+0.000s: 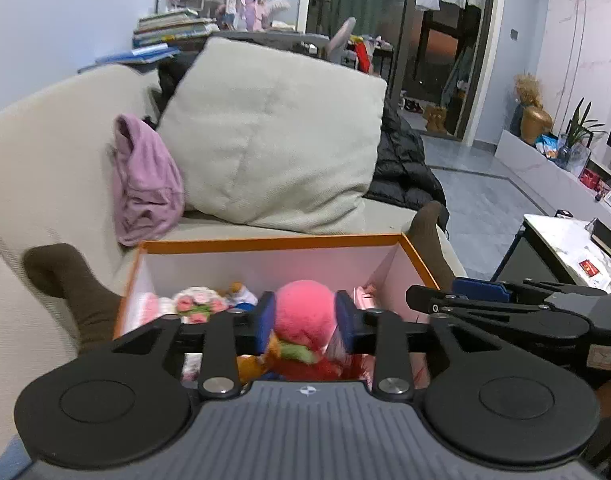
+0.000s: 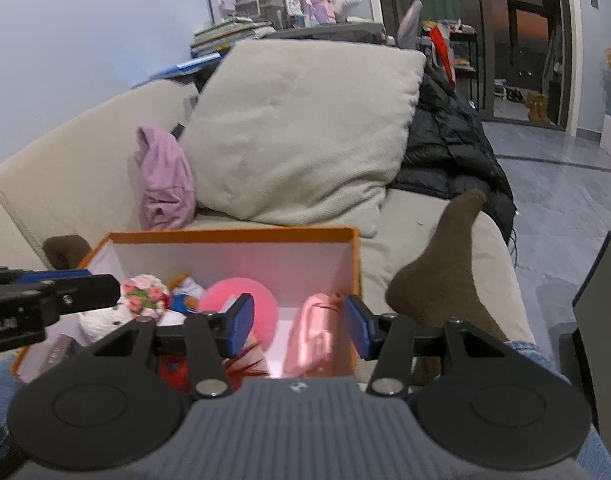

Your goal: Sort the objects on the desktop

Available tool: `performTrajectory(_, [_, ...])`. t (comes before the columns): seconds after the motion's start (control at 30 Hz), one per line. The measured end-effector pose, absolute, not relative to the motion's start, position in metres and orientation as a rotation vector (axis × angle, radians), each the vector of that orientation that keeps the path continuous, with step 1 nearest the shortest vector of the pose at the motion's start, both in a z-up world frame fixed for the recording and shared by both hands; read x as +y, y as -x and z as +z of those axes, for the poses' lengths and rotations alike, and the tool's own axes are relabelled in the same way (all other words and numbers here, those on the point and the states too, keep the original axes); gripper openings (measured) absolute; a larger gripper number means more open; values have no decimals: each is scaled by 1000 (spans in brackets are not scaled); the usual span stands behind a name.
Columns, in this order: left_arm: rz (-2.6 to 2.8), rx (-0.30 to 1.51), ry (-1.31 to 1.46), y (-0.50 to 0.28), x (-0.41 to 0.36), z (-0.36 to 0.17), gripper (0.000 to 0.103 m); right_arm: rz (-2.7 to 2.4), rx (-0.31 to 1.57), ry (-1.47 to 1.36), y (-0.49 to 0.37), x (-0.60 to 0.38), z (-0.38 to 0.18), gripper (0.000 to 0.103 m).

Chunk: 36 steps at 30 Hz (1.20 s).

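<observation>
Beige sofa cushions (image 1: 265, 132) fill the room behind, with a lilac garment (image 1: 145, 184) slumped on the seat and a black puffer jacket (image 1: 405, 164) heaped at the far end. An orange-rimmed box (image 1: 265, 241) sits on the sofa between the person's brown-socked feet. Over its near edge, the left gripper (image 1: 304, 322) is clamped on the pink head of a plush toy (image 1: 305, 312), blue pads pressing into both sides. It looks light and squashy, so the grip at the head should hold, though the red body dangling below may swing. The right gripper (image 2: 299, 326) hovers spread apart and empty over the box's right side, above a pale pink item (image 2: 315, 336) I can't identify. A small flower bouquet (image 2: 143, 290) and another white soft toy (image 2: 101, 320) crowd the left half, leaving little free floor.
</observation>
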State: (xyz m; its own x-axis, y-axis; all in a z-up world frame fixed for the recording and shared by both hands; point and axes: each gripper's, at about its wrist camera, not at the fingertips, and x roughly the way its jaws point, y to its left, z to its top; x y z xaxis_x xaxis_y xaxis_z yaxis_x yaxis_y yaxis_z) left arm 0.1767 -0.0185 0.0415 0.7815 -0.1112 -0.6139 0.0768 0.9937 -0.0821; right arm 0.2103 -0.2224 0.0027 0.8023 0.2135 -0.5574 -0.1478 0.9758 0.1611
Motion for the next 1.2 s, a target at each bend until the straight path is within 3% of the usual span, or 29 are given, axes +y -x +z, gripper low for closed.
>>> performTrajectory(0.47, [42,575,198,-124,36,15,67,253,609,-92,-163,-197,-4,64])
performTrajectory(0.57, [92,544,176,-125,40,10,69,257,602,-83,-157,-193,-7,69])
performTrajectory(0.77, [144,494,133,-123,41,-3,74,259,657,-56,-157,-181,-25,70])
performTrajectory(1.0, [135,529,101,-124,35,-15,77,258,648,-52,-156,-177,-33,79])
performTrajectory(1.2, [156,596,121,-129,34,-24,78,257,648,-89,-157,-180,-37,82])
